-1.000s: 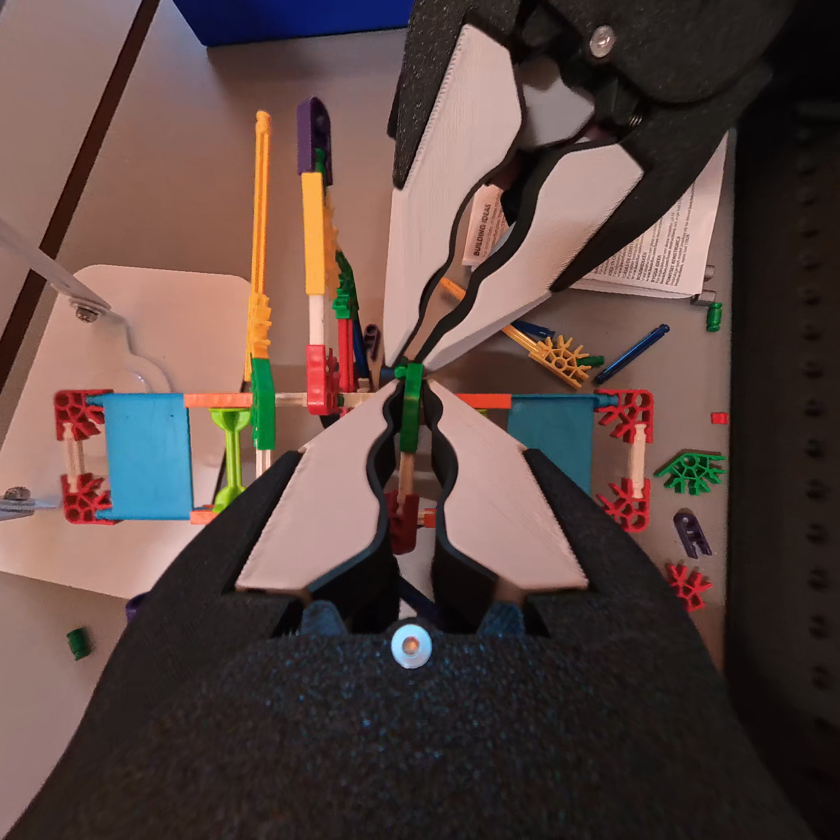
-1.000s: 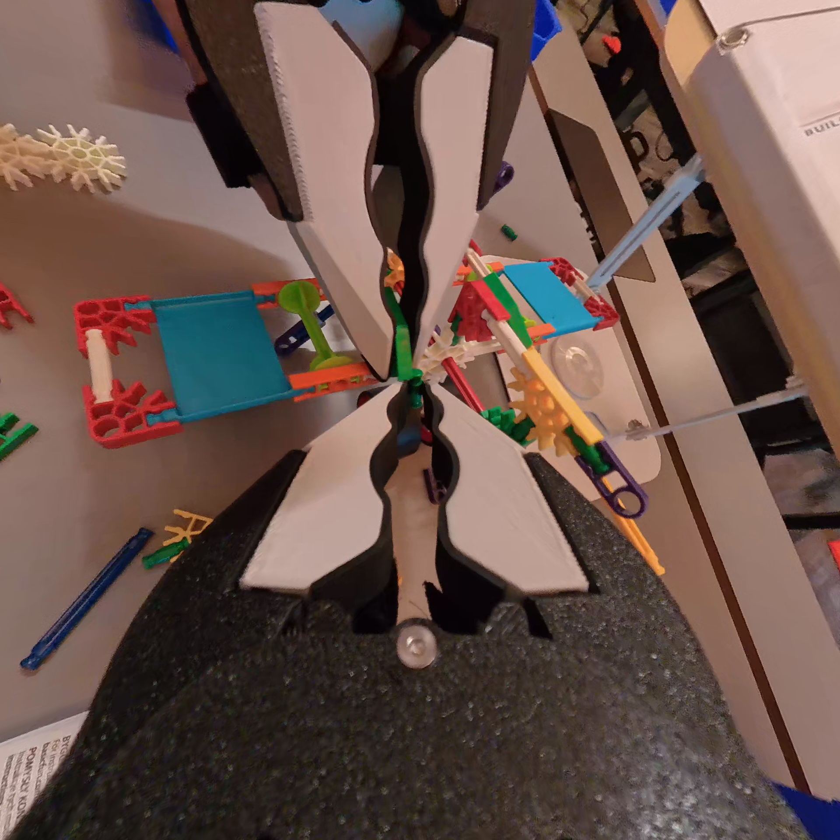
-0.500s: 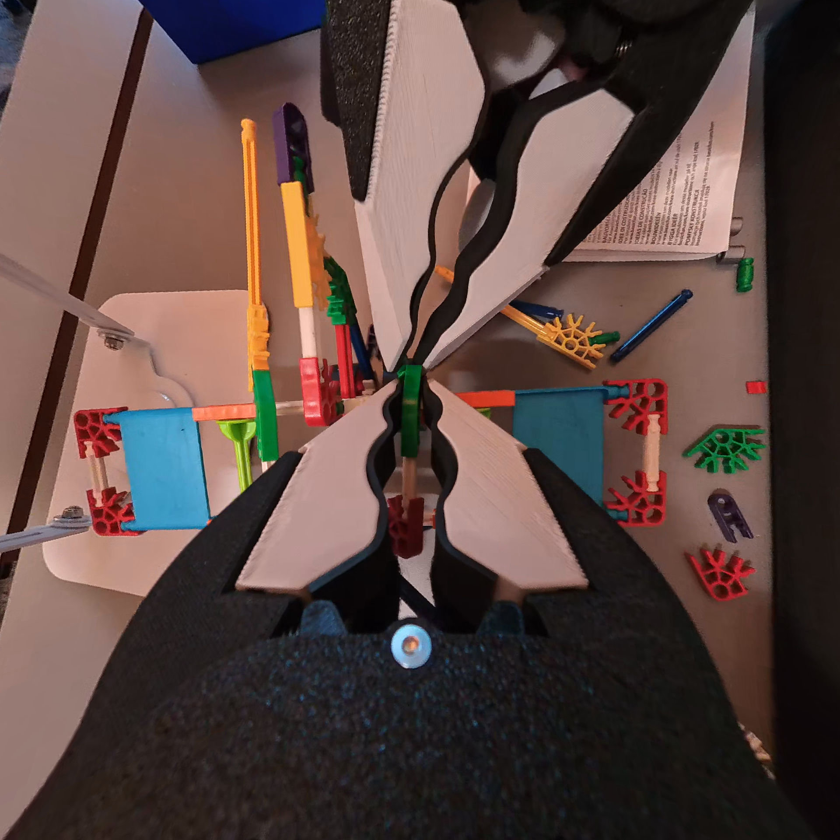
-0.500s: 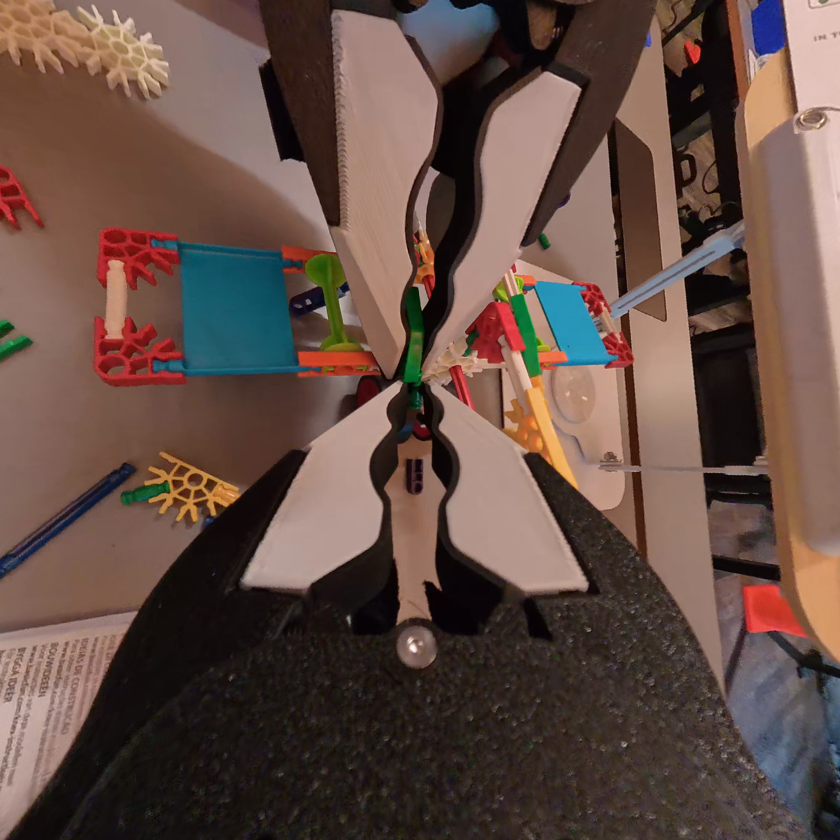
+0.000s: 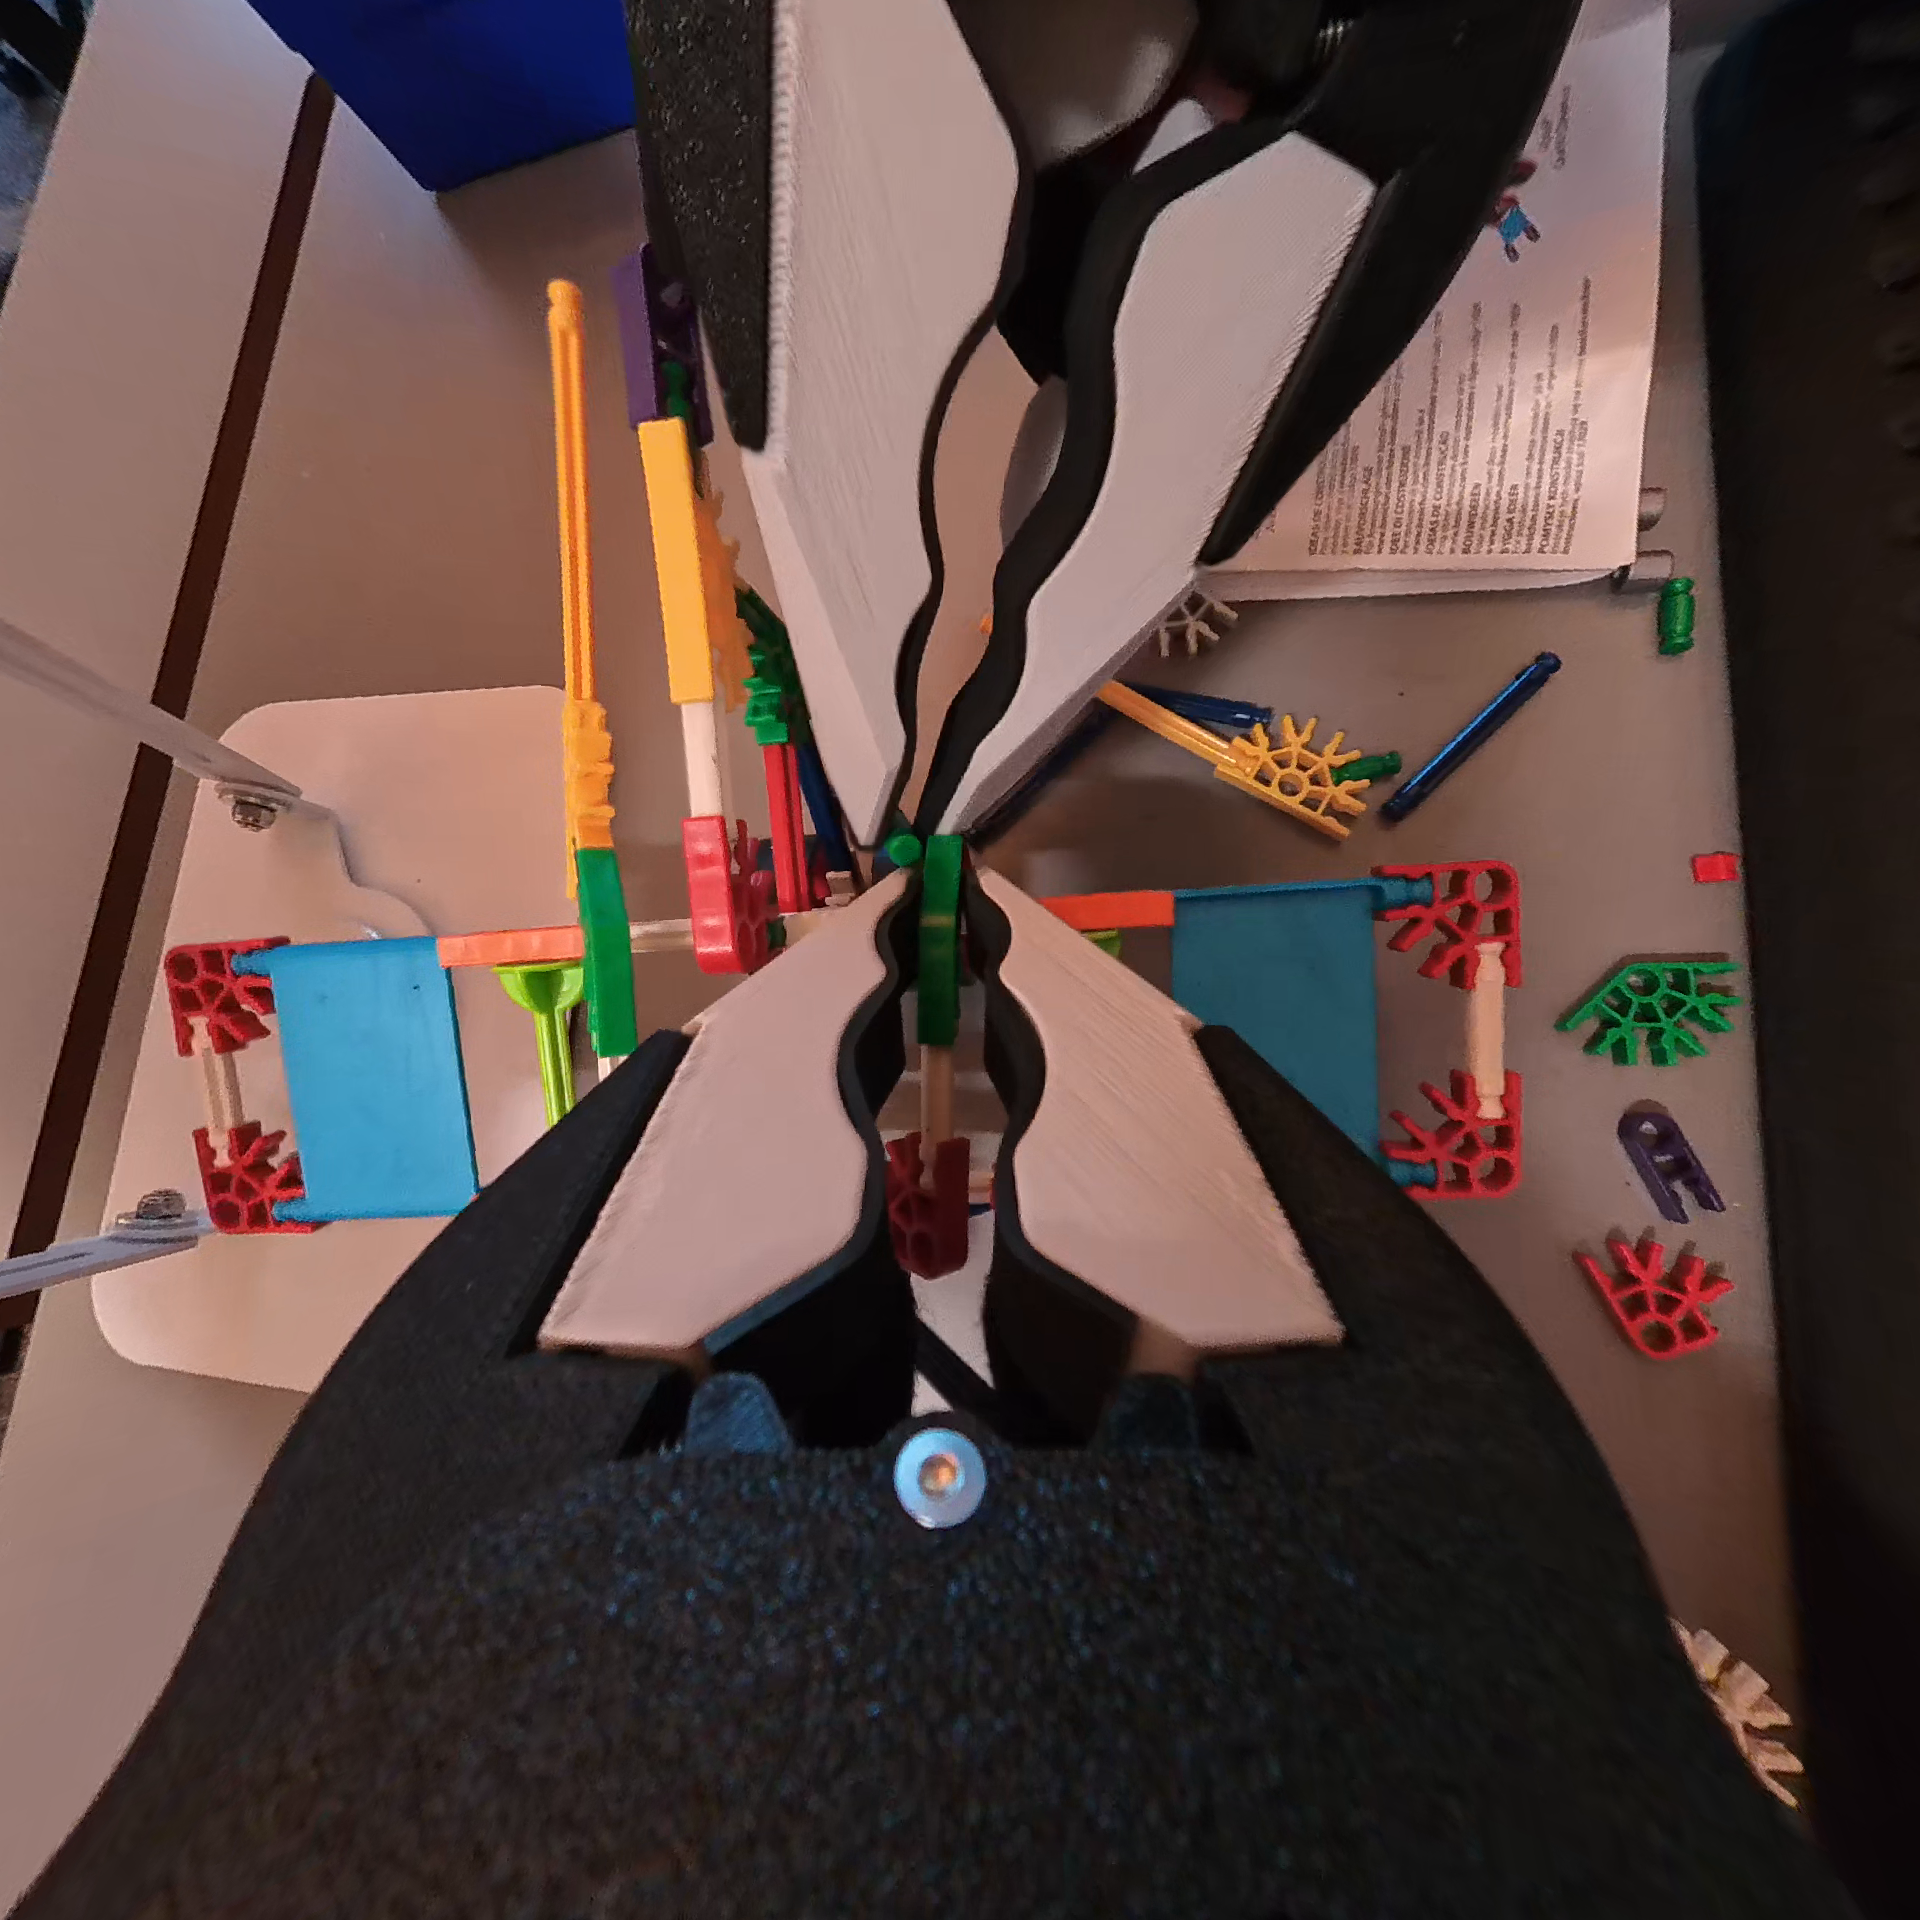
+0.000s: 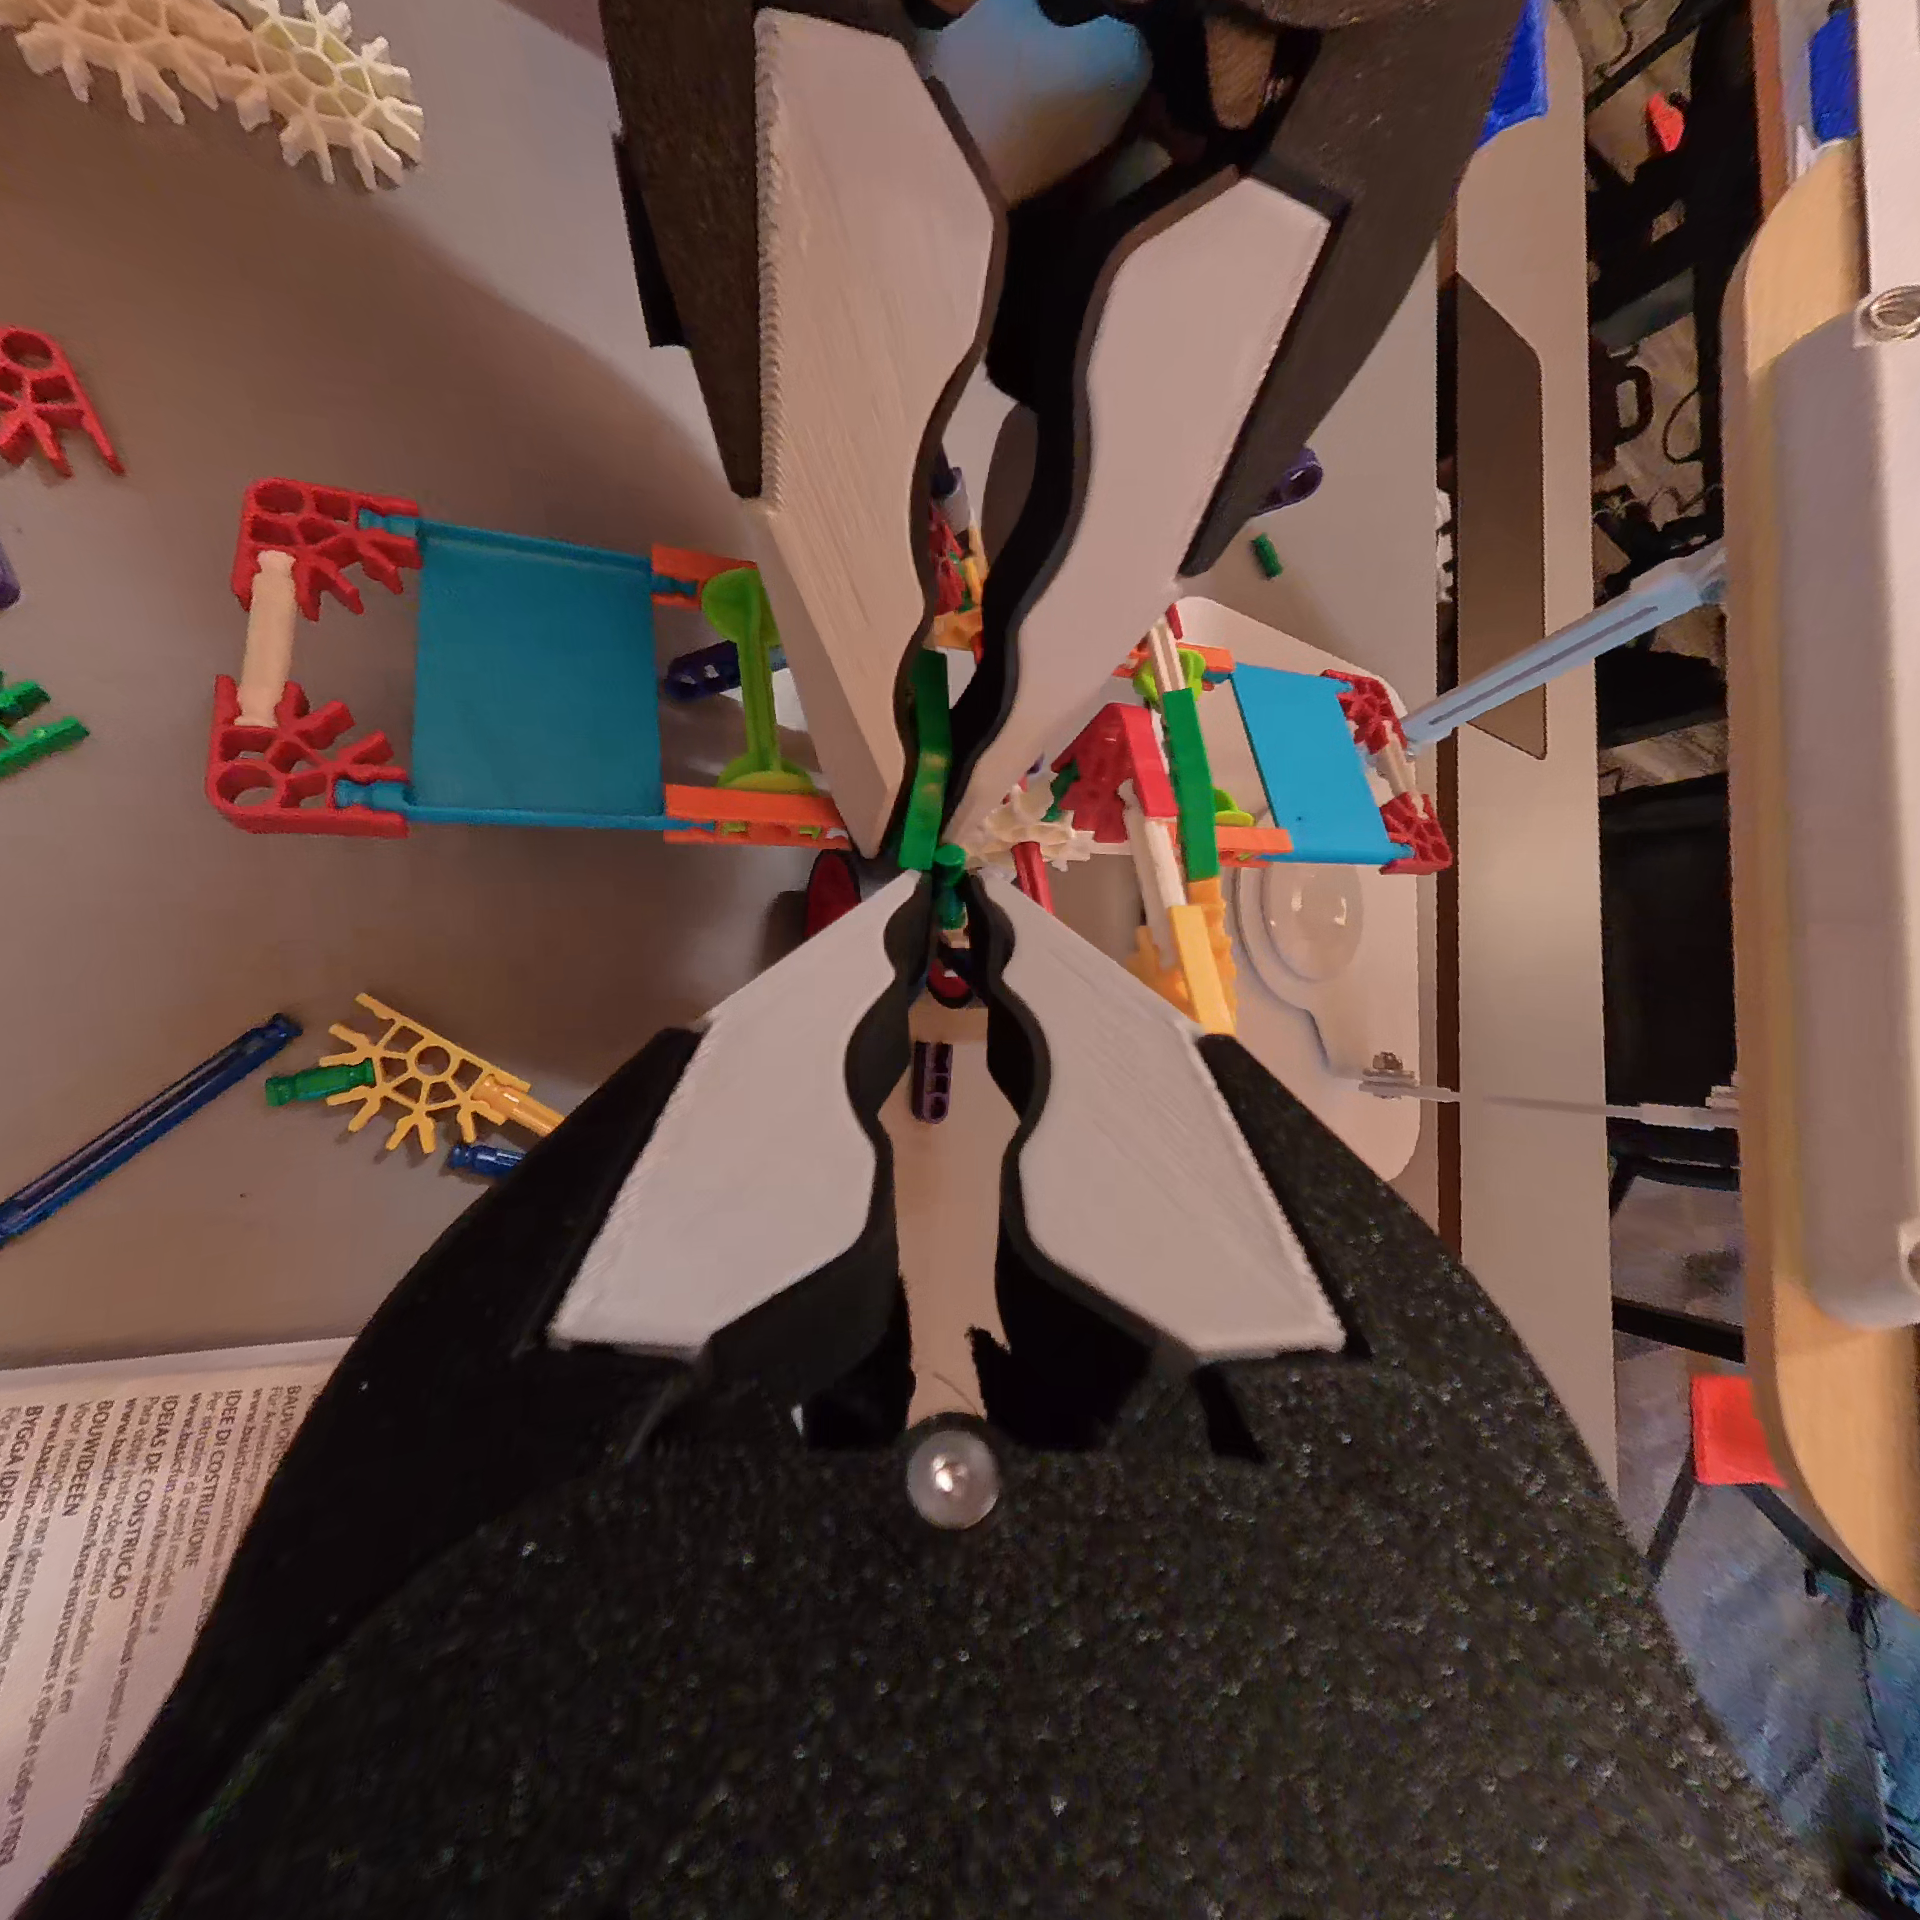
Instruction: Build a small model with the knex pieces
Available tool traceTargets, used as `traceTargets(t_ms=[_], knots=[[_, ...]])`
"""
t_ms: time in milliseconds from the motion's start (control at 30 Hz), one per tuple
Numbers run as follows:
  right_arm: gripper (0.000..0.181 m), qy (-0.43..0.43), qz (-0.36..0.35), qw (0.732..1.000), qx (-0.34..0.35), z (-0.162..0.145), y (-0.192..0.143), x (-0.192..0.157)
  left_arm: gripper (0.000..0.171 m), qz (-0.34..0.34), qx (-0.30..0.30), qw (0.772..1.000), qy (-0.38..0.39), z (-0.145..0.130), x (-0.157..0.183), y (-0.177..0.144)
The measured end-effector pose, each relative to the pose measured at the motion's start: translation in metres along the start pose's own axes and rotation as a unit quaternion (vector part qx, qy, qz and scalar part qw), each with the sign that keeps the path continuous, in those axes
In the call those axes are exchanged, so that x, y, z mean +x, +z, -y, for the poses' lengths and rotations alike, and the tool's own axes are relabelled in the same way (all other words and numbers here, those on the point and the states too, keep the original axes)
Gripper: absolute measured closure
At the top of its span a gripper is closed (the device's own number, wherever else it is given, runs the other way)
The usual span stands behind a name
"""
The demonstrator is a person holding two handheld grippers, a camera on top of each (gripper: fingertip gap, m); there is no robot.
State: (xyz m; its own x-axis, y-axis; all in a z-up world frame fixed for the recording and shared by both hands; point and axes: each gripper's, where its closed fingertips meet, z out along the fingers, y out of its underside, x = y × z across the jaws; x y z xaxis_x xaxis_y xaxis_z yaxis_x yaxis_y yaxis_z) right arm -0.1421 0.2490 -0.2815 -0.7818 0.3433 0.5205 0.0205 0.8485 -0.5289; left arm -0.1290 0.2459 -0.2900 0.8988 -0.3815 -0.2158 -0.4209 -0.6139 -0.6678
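A colourful toy rod-and-connector model with two blue panels and red corner connectors lies on the grey table. My left gripper is shut on a green connector at the model's middle, with a pale rod and a red connector between its fingers. My right gripper comes in from above, tip to tip with the left one, and is shut on a small green rod. In the right wrist view my right gripper pinches that rod, and the left gripper holds the green connector.
Loose pieces lie to the right: a yellow connector, a blue rod, and green, purple and red connectors. A printed sheet lies behind. A white plate lies under the model's left end. A blue bin stands at the back. The tips of both grippers are at nearly the same place.
Both grippers stay shut, tip to tip, at the model's middle. The right gripper has swung more upright and closer in the left wrist view. The model has turned a little.
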Motion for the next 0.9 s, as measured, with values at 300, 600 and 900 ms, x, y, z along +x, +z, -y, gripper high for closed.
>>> traceTargets(t_ms=[300, 600, 900], knots=[[0.176, 0.03, 0.008, 1.0, 0.003, 0.003, 0.001, 0.0, 0.153, 0.014, 0.0, 1.0, 0.005, 0.0, -0.002, 0.001], [0.176, 0.113, 0.05, 0.992, 0.029, 0.005, -0.003, 0.001, 0.153, 0.023, 0.012, 0.999, 0.021, 0.003, -0.001, -0.002], [0.175, 0.11, 0.066, 0.991, 0.026, 0.003, -0.007, -0.01, 0.156, 0.026, 0.026, 0.999, 0.003, 0.003, -0.004, -0.015]])
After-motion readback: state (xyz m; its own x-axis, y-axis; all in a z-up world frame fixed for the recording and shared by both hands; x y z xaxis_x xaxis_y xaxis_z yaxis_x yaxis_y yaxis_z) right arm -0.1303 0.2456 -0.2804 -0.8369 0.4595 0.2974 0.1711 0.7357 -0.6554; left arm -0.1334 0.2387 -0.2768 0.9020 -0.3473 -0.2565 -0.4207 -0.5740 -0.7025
